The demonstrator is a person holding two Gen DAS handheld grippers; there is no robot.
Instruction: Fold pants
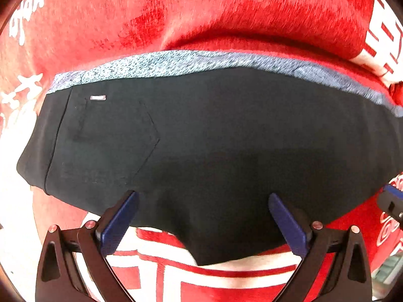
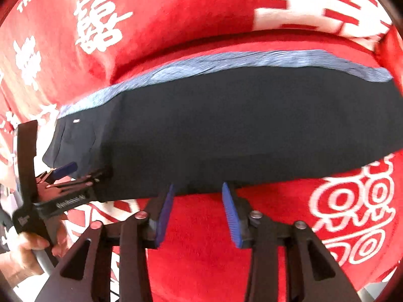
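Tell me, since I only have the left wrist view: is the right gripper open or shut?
Observer: Open. The right wrist view shows the right gripper with its jaws spread and nothing between them.
Operator: Is it on the pants?
Observer: Its fingertips reach the near edge of the black pants; I cannot tell whether they touch.
Operator: How does my left gripper look from outside?
Observer: The left gripper is at the pants' left end, near the pocket, and a bare hand holds its handle.
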